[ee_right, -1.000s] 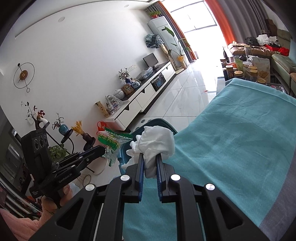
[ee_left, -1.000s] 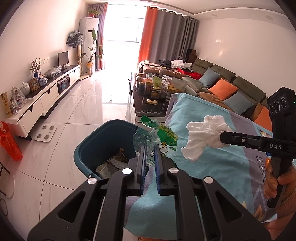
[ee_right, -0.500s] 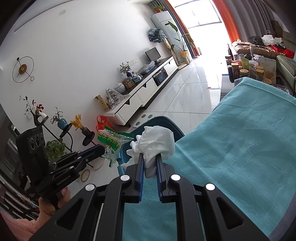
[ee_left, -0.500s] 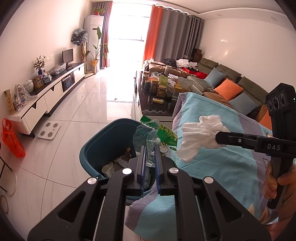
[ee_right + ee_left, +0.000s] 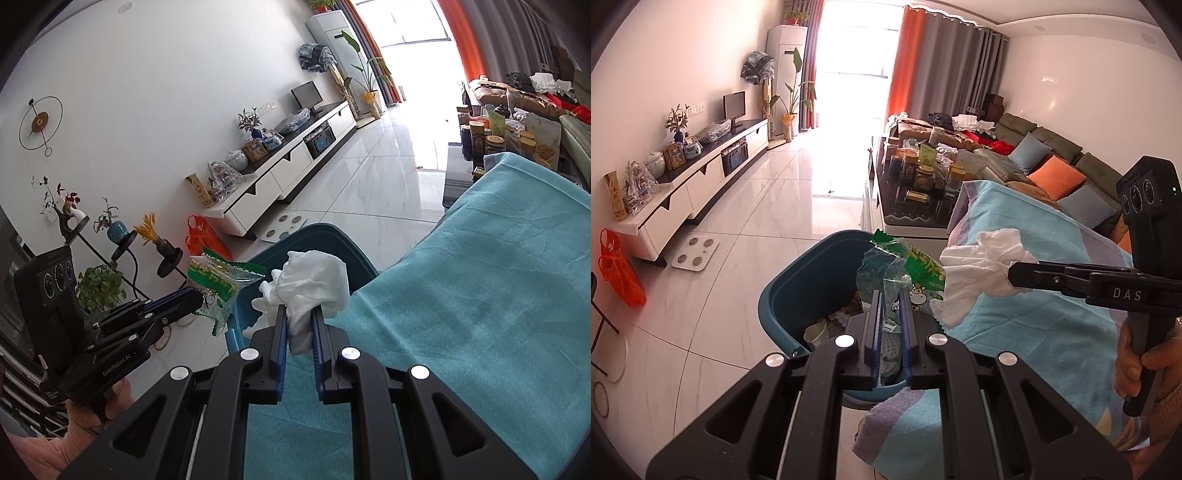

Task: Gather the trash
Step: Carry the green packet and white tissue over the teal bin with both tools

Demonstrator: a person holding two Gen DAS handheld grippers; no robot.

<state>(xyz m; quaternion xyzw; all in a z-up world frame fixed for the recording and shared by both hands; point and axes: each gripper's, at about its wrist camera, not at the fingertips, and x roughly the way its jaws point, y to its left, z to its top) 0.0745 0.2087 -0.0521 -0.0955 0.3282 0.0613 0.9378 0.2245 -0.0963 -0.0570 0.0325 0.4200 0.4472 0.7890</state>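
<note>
Far left on my left-wrist feed I see an orange bag on the tiled floor beside the white TV cabinet. Next comes the teal bin, standing against the edge of the table under its turquoise cloth, with a white cup and scraps lying inside. My left gripper is clamped on a crinkled clear plastic bag with a green printed label and a small cartoon cow; I hold it over the bin's opening. To its right, my right gripper pinches a crumpled white tissue, bunched and creased, hanging above the cloth's edge just beside the bin. On the right-wrist feed the tissue bulges out between the closed blue pads, with the bin's rim right behind it.
</note>
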